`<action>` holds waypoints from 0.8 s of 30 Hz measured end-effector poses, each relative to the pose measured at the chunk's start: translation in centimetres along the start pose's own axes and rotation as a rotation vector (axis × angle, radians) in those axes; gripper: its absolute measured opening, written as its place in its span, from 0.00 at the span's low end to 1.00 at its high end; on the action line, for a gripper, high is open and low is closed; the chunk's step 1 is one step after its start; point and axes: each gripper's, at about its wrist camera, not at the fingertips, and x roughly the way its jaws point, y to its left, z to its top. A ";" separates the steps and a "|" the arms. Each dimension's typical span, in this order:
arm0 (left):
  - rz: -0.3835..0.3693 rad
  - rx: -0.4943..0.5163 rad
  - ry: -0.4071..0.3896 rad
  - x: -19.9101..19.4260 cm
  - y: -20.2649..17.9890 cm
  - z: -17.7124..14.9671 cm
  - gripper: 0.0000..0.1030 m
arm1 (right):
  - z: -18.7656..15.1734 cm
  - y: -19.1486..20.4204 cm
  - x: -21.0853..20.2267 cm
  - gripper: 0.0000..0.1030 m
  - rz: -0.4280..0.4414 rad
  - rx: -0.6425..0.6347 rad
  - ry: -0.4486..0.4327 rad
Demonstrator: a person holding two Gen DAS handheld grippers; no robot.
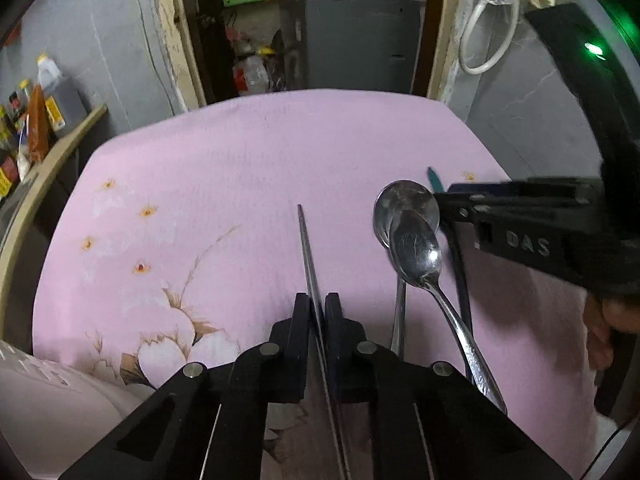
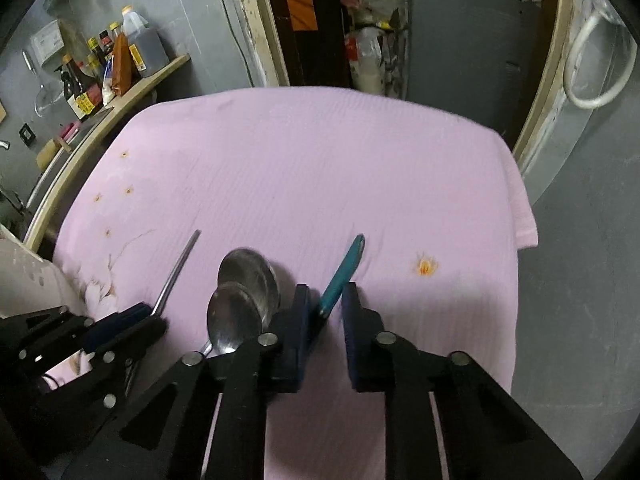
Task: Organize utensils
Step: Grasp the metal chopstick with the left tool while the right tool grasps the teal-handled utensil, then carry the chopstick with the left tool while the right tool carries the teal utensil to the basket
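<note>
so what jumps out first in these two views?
The left hand-held gripper is shut on a thin metal rod pointing up the pink floral cloth. Just right of it lie two overlapping steel spoons. The right hand-held gripper is open around a teal handle.

The far half of the pink cloth (image 2: pixel 320 168) lies bare, giving open passage across the worktop. Nearer in, two overlapping spoons (image 2: pixel 244 292) lie between the left hand-held gripper (image 1: pixel 318 308) and the right hand-held gripper (image 2: pixel 326 304), leaving only narrow gaps. A teal-handled utensil (image 2: pixel 344 268) sticks out ahead of the right one. A bottle-laden shelf (image 2: pixel 132 84) borders the left.
</note>
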 end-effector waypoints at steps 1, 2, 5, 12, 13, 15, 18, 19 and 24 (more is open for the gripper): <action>-0.004 -0.005 0.013 0.0 0.1 0.2 0.07 | -0.2 -0.7 -0.2 0.10 0.036 0.039 0.003; -0.019 -0.027 0.026 0.1 0.3 0.3 0.06 | -0.8 -1.7 -0.3 0.07 0.077 0.079 0.000; -0.063 -0.086 0.041 0.0 1.1 0.4 0.06 | -3.1 -3.3 -1.8 0.06 0.147 0.167 -0.056; -0.141 -0.119 -0.028 -2.9 1.3 -0.5 0.06 | -6.5 -3.5 -7.8 0.06 0.168 0.236 -0.225; -0.157 -0.117 -0.046 -3.6 1.2 -0.7 0.06 | -6.7 -3.5 -8.5 0.06 0.160 0.232 -0.241; -0.176 -0.108 -0.073 -5.0 1.1 -0.9 0.06 | -7.4 -3.3 -10.6 0.06 0.143 0.215 -0.290; -0.204 -0.090 -0.122 -7.1 1.1 -1.5 0.06 | -8.3 -2.6 -13.0 0.06 0.118 0.189 -0.348; -0.209 -0.081 -0.139 -8.0 1.1 -1.7 0.06 | -8.5 -2.0 -13.7 0.06 0.110 0.180 -0.367; -0.231 -0.056 -0.192 -11.0 1.4 -2.9 0.06 | -10.1 -0.8 -16.6 0.06 0.082 0.167 -0.420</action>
